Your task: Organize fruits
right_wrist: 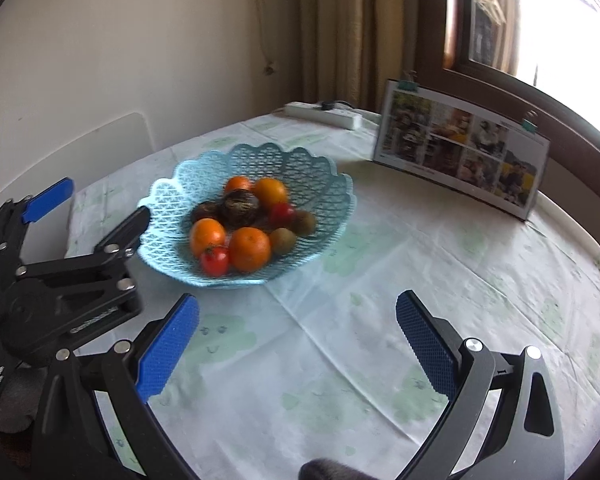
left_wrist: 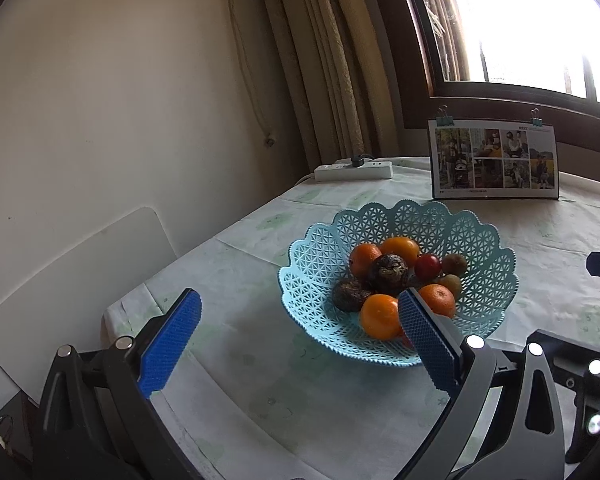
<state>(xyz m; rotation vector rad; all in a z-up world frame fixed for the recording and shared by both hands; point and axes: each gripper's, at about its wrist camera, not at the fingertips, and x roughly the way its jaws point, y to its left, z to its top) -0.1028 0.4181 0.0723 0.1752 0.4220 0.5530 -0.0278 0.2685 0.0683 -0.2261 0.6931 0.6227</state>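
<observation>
The left tool [left_wrist: 300,324] is spread wide with nothing between its blue pads, hovering at the near-left edge of the basket [right_wrist: 172,188]; the right tool [right_wrist: 298,320] is likewise wide apart and empty, above bare cloth nearer the camera. The pale blue lattice basket sits on the tabletop [right_wrist: 380,280] and holds the fruits: oranges [right_wrist: 250,249], red tomatoes [right_wrist: 215,261], kiwis [right_wrist: 283,239] and dark wrinkled fruits [right_wrist: 241,206]. Far right of the basket a photo calendar [right_wrist: 460,152] stands upright; a white power strip [left_wrist: 354,171] lies at the far edge by the curtain [left_wrist: 328,60].
</observation>
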